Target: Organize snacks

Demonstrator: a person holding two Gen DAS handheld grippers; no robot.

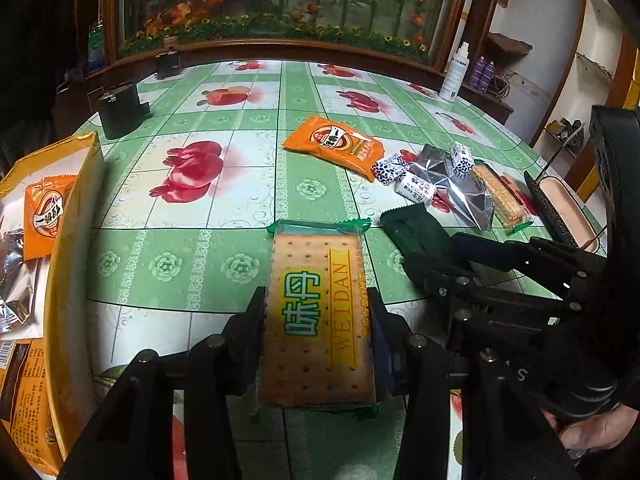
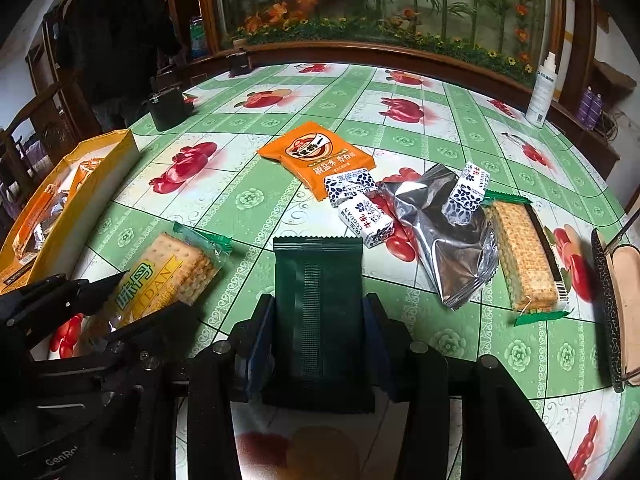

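Note:
My left gripper is shut on a clear-wrapped cracker packet printed WEIDAN, its pads pressing both long sides just above the green fruit-print tablecloth. My right gripper is shut on a dark green snack packet, which stands lengthwise between the pads. The two grippers are side by side: the right wrist view shows the cracker packet in the left gripper, and the left wrist view shows the green packet at the right. A yellow box holding several snacks stands at the left.
Loose on the cloth lie an orange packet, three white-and-blue candies, a silver foil pouch and a second cracker packet. An open glasses case lies far right. A black box, a white bottle and a standing person are behind.

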